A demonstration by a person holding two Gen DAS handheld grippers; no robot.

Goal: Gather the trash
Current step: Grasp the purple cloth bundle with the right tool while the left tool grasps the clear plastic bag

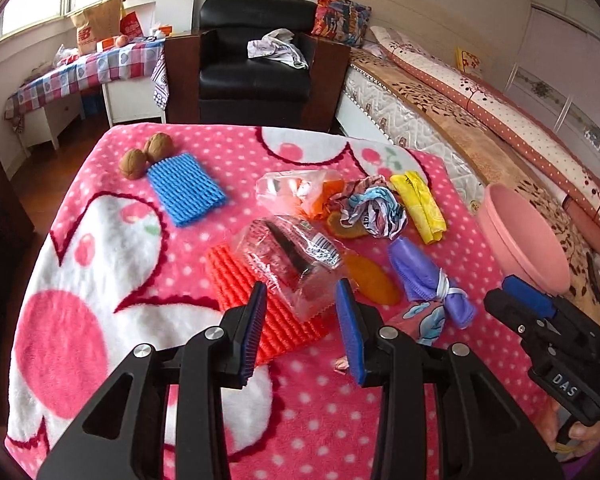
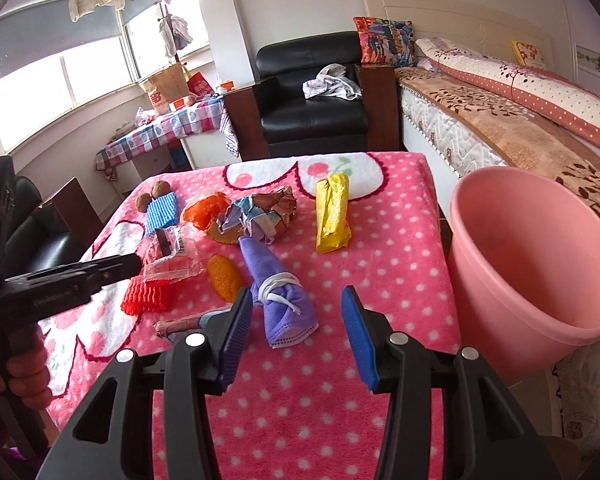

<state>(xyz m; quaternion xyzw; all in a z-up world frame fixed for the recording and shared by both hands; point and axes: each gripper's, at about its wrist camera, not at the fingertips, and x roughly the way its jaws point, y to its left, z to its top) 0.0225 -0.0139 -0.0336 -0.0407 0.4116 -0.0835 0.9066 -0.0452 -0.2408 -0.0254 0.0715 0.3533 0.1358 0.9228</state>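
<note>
Left gripper, ribbed fingers spread, frames a crinkly clear wrapper; right gripper, fingers apart and empty, nears a rolled purple cloth on the fleecy bench.

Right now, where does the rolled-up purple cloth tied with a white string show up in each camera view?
Left wrist view: the rolled purple cloth tied with white string lies right of centre, just beyond the right blue finger.
Right wrist view: the cloth lies at centre, between and just beyond the two fingers.
Shared landmark: the folded yellow plastic bag, farther along the pink blanket.
</note>
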